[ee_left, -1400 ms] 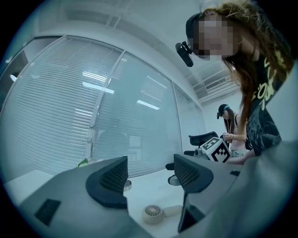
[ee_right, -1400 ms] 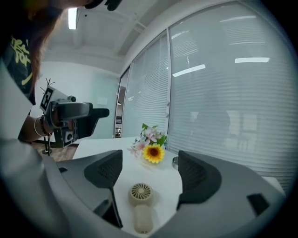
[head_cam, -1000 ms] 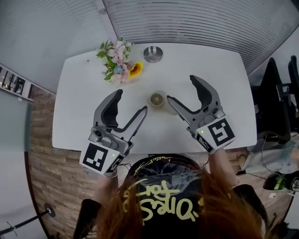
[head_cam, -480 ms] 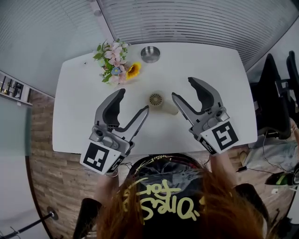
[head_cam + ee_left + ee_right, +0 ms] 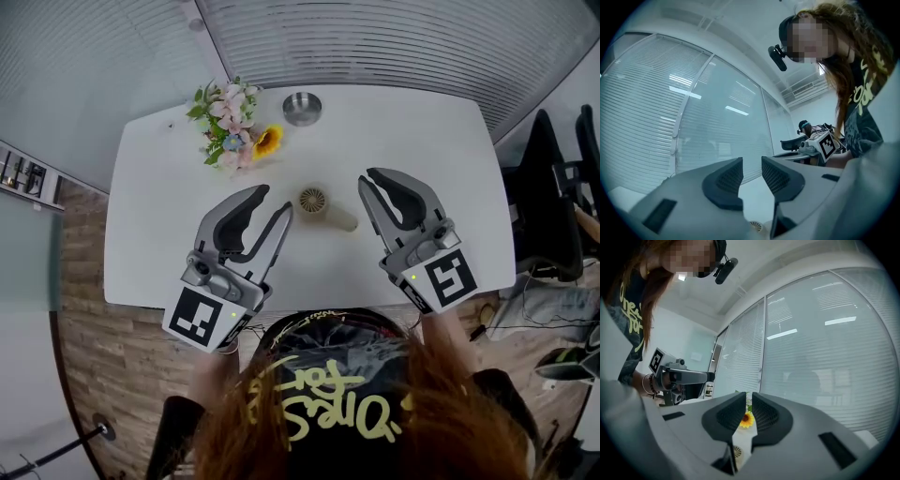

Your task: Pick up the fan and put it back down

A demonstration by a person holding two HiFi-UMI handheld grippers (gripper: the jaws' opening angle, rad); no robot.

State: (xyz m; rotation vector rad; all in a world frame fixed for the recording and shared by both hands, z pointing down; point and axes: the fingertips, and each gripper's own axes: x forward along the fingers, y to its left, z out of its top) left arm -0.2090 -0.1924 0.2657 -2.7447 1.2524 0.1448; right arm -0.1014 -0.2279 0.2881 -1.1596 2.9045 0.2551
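- The left claw (image 5: 275,201) has just been closing; its pads (image 5: 730,176) now stand a modest gap apart, with nothing between them.
- The right claw (image 5: 368,179) has also just been closing. Its jaws are almost together, with only a slit left and nothing gripped.
- The fan (image 5: 314,200) lies on the table (image 5: 159,234) between the two claws, just right of the left claw's tips and just left of the right claw's, touching neither.
- Its handle points toward the right claw.
- In each claw's own view the fan shows low, beneath the jaws: (image 5: 755,226), (image 5: 736,452).
- The flowers (image 5: 234,127) stand beyond the left claw, well past its tips; the sunflower shows through the right claw's slit.
- A metal bowl (image 5: 302,108) sits beyond the fan, far from both claws.
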